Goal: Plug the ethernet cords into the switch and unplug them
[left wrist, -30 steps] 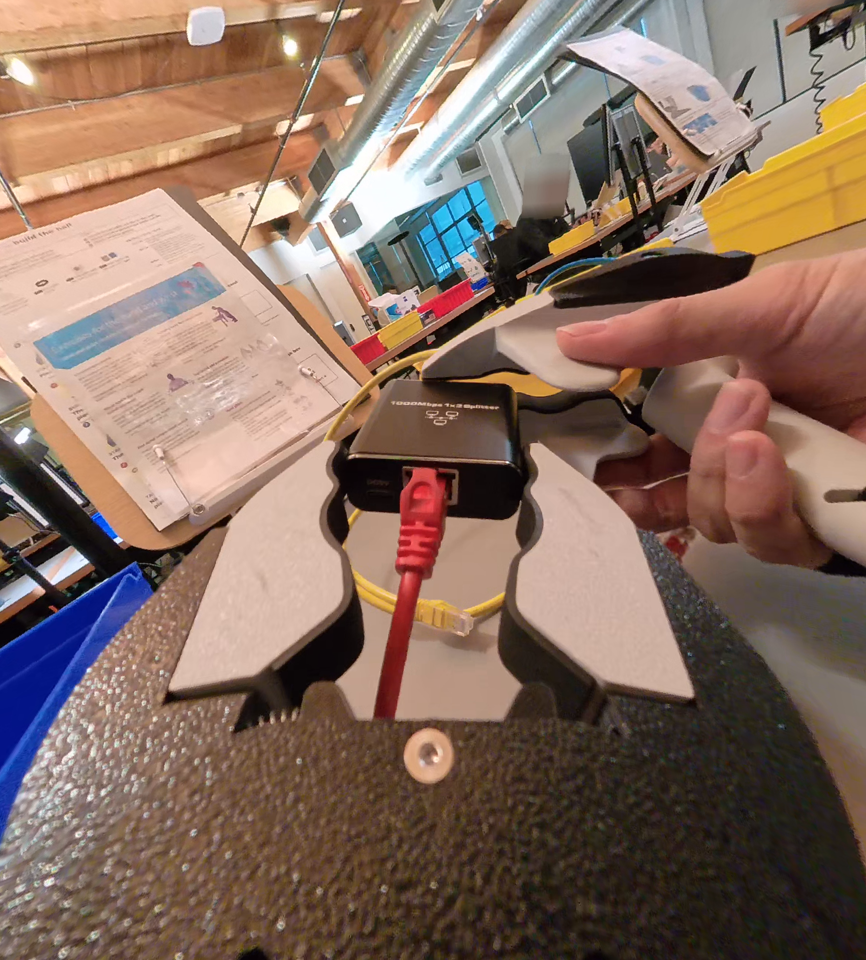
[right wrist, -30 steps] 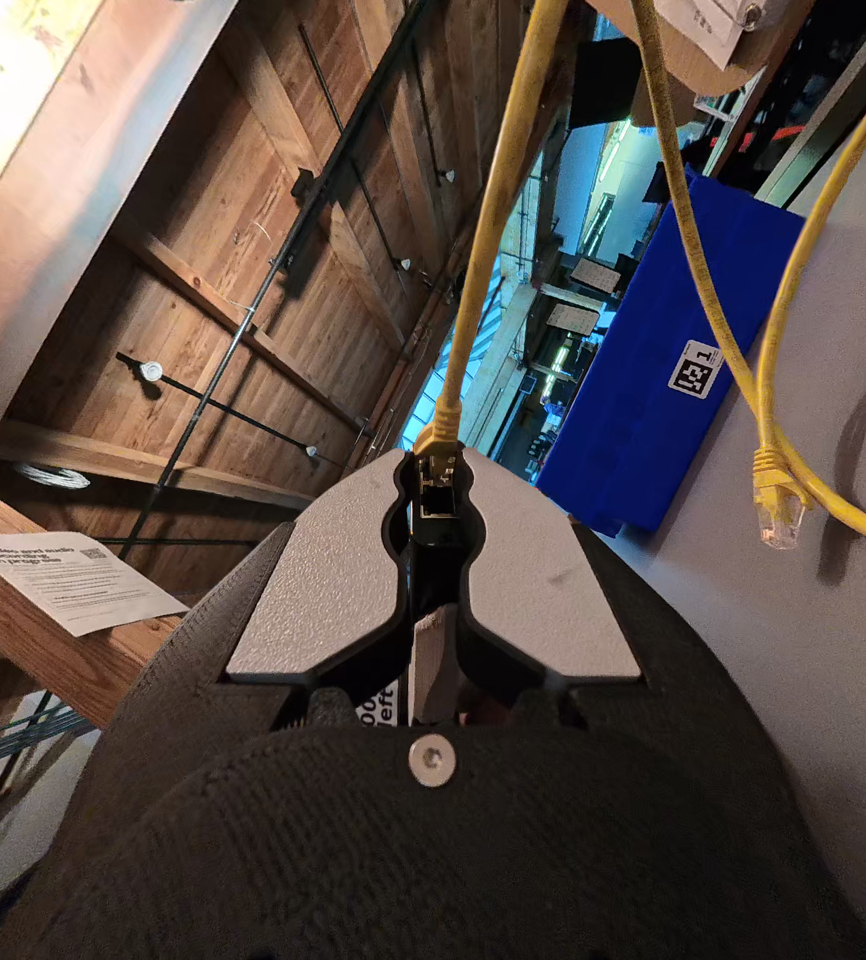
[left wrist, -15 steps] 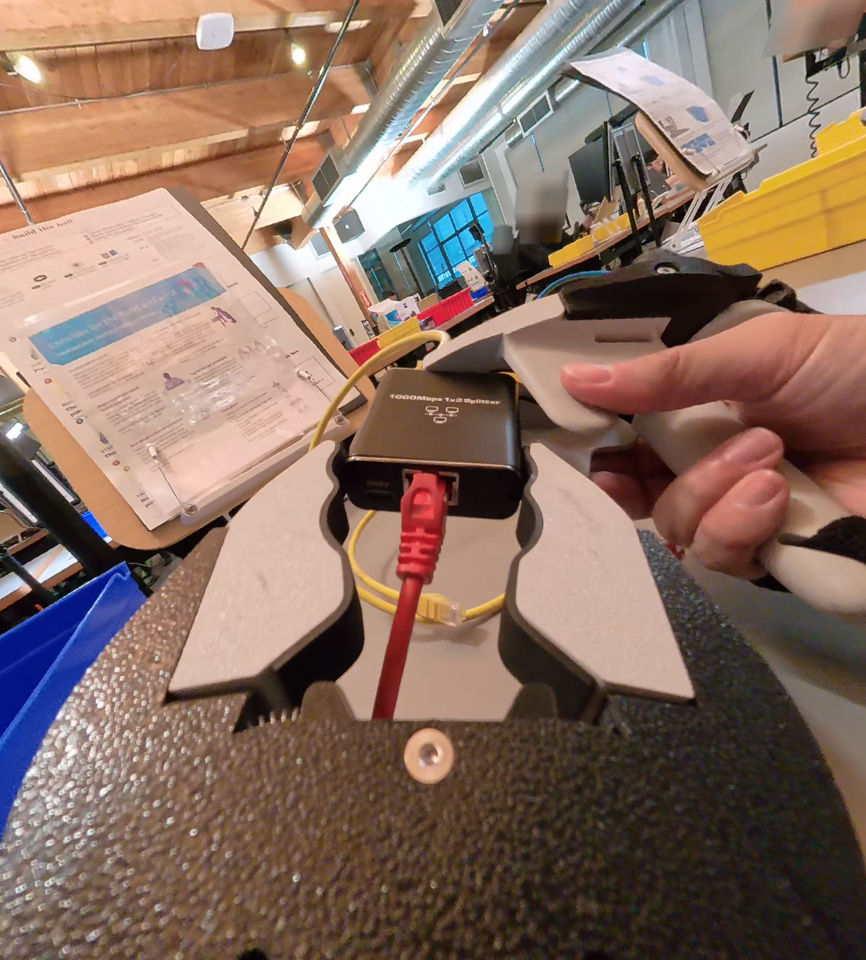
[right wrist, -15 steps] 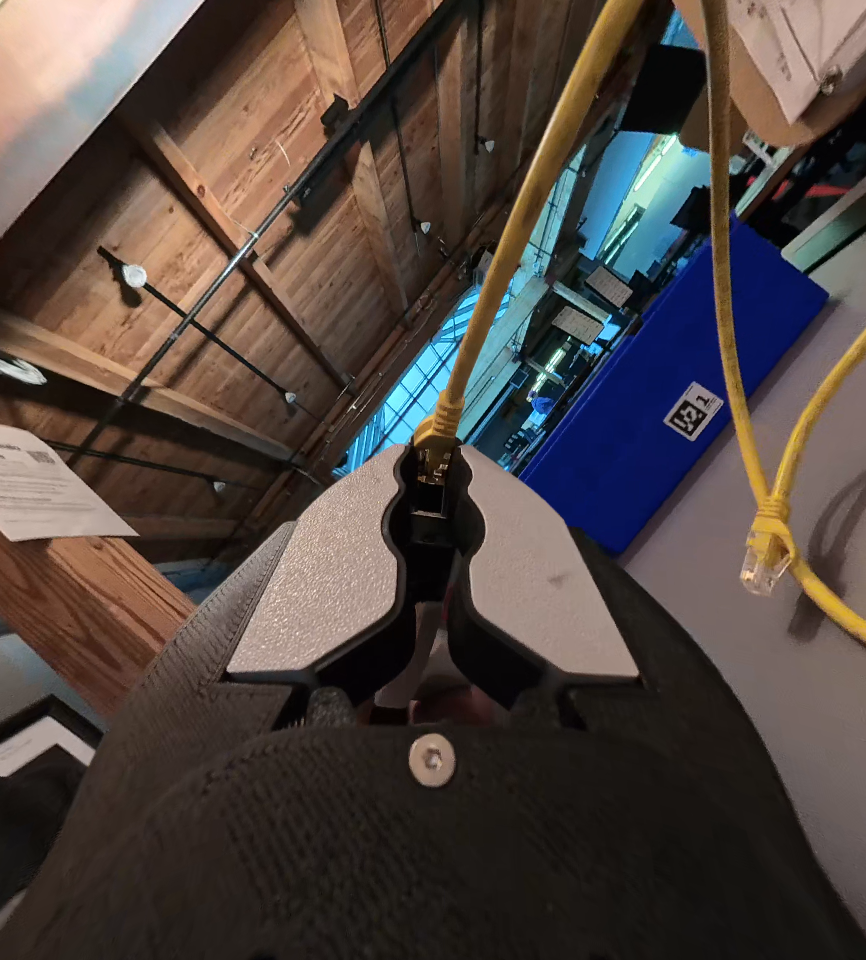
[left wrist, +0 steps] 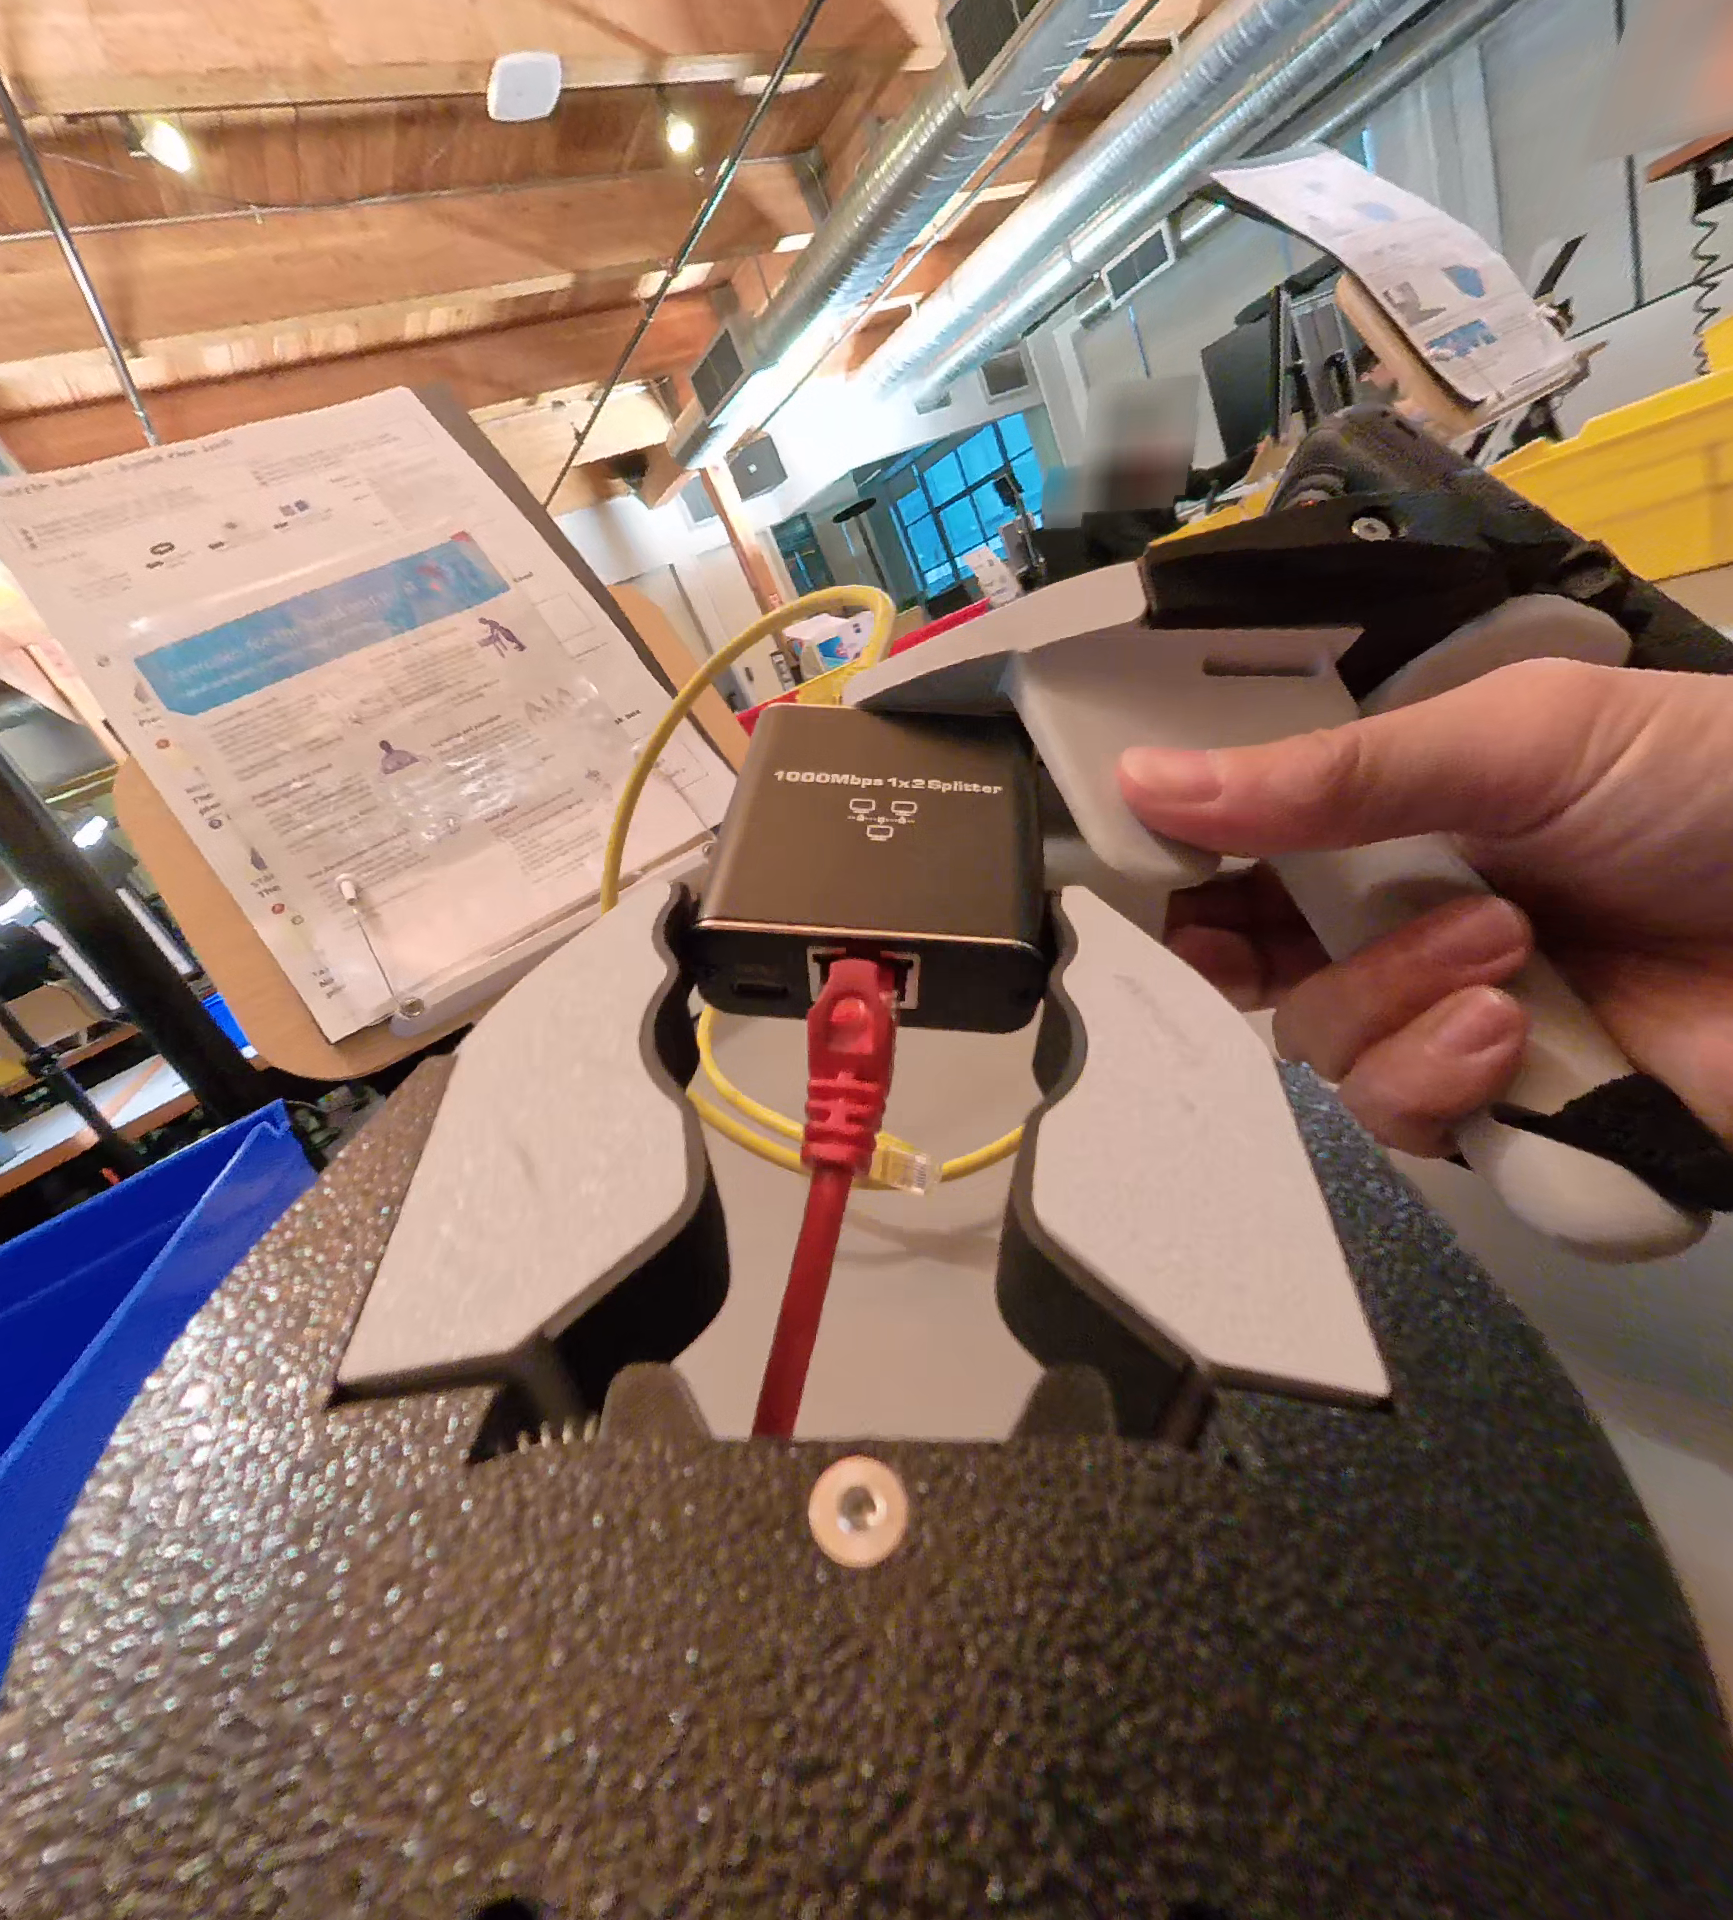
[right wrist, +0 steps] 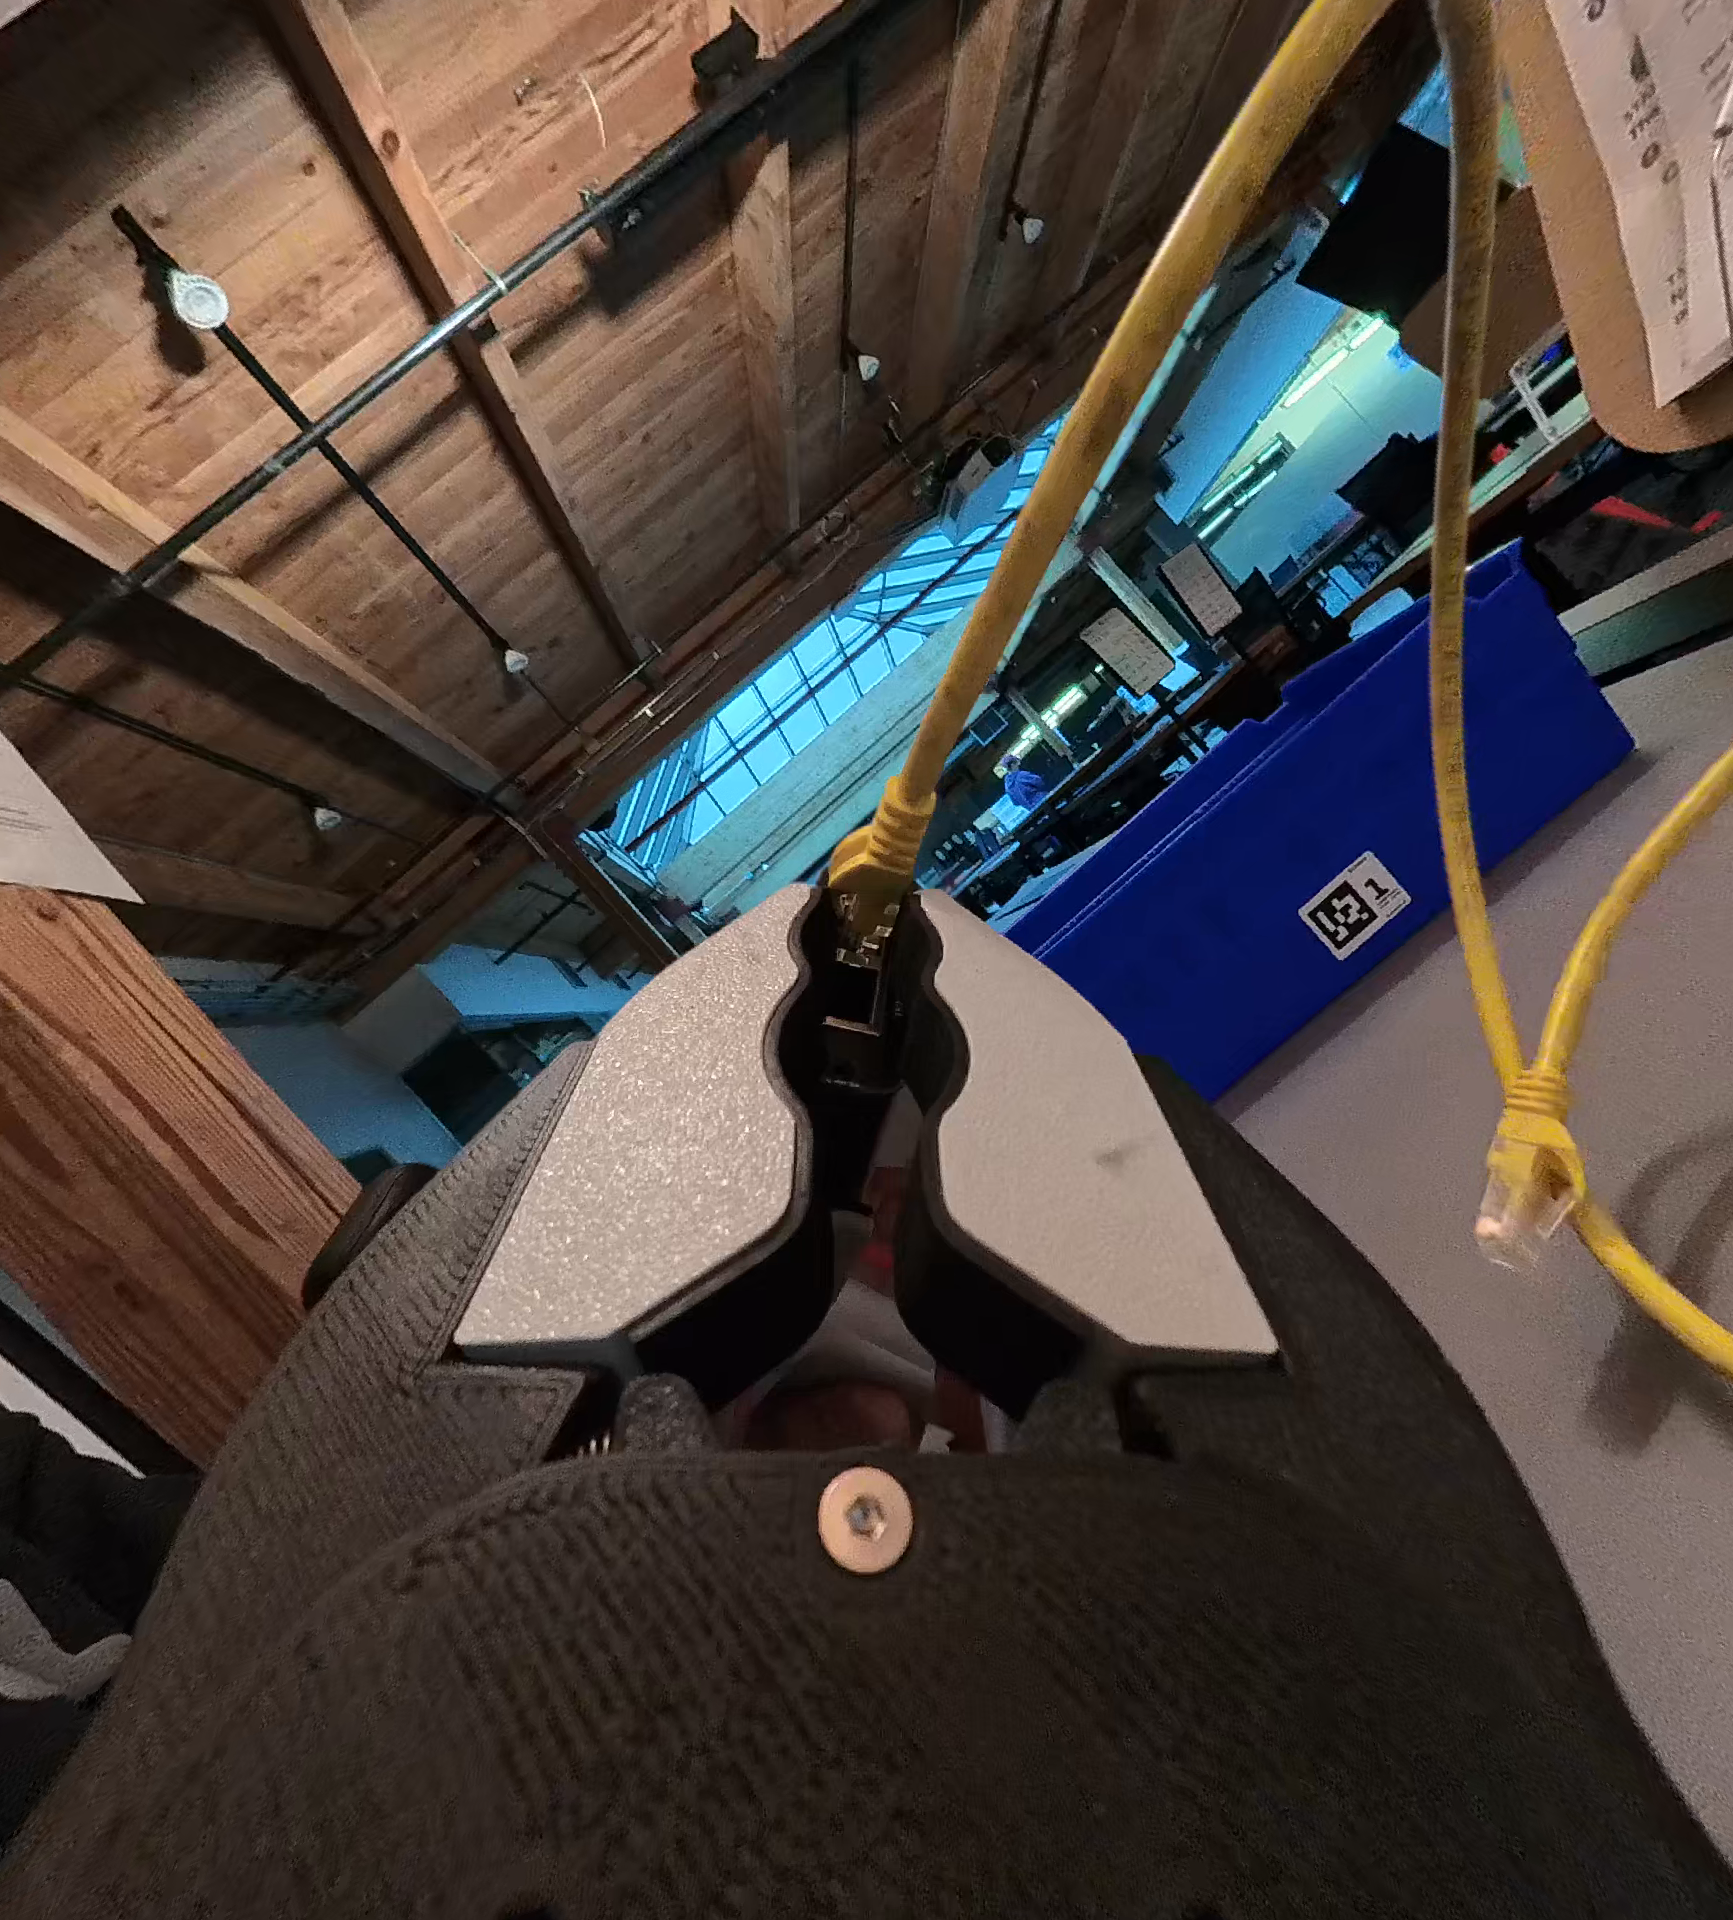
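Note:
My left gripper (left wrist: 867, 920) is shut on the sides of the black switch (left wrist: 872, 821) and holds it above the table. A red cord (left wrist: 846, 1081) is plugged into the switch's near port. My right gripper (right wrist: 867, 914), held by a hand (left wrist: 1568, 831), is shut on a yellow cord's plug (right wrist: 883, 842) at the switch's far side; it also shows in the left wrist view (left wrist: 945, 675). I cannot tell whether that plug sits in a port. The cord's other yellow plug (left wrist: 903, 1169) lies loose on the table, and it also shows in the right wrist view (right wrist: 1527, 1195).
A blue bin (left wrist: 62, 1351) stands at the left of the grey table (left wrist: 1672, 1403); it also shows in the right wrist view (right wrist: 1309, 831). A clipboard with a printed sheet (left wrist: 353, 707) leans behind the switch. Yellow bins (left wrist: 1672, 468) stand at the far right.
The right gripper and its hand have turned and shifted at the switch's far side, still shut on the yellow plug. The left gripper keeps its hold on the switch.

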A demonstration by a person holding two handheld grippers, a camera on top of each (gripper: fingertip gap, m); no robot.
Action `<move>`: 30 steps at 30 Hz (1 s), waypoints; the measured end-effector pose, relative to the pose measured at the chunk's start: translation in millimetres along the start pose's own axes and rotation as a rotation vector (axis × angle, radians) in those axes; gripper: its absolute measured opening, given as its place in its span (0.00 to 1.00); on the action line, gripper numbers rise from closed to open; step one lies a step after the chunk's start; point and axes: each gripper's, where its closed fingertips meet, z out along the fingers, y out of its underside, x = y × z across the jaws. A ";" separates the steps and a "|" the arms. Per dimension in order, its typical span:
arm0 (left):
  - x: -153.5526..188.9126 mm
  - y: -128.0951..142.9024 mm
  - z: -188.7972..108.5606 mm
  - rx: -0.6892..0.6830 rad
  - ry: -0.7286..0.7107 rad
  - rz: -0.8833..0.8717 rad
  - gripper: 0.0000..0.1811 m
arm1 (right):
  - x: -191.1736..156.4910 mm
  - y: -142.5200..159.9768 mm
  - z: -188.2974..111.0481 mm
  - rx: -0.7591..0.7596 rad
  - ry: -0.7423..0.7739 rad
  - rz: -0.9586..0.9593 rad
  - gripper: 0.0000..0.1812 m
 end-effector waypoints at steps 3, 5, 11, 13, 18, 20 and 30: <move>-0.9 1.7 0.1 -0.018 -0.005 0.002 0.35 | 2.0 0.5 0.5 0.005 0.000 0.011 0.07; -1.6 2.5 0.2 -0.034 -0.016 0.042 0.35 | 2.6 0.8 0.4 0.009 0.002 0.020 0.07; -10.0 7.9 -2.6 0.000 0.023 -0.163 0.35 | 8.7 -31.4 -13.2 0.067 0.038 -0.037 0.07; -13.3 7.7 -3.2 0.008 0.019 -0.141 0.35 | 1.8 -39.2 -16.6 0.003 0.040 -0.121 0.07; -8.7 11.9 -2.0 -0.003 0.033 -0.111 0.35 | -29.1 -80.1 -38.2 -0.158 0.100 -0.448 0.07; -8.4 13.6 -2.4 -0.005 0.033 -0.109 0.35 | -41.3 -107.3 -56.6 -0.171 0.089 -0.494 0.07; -8.1 19.1 -1.2 -0.017 0.049 -0.150 0.35 | -12.7 -205.7 -146.3 -0.340 0.169 -0.604 0.07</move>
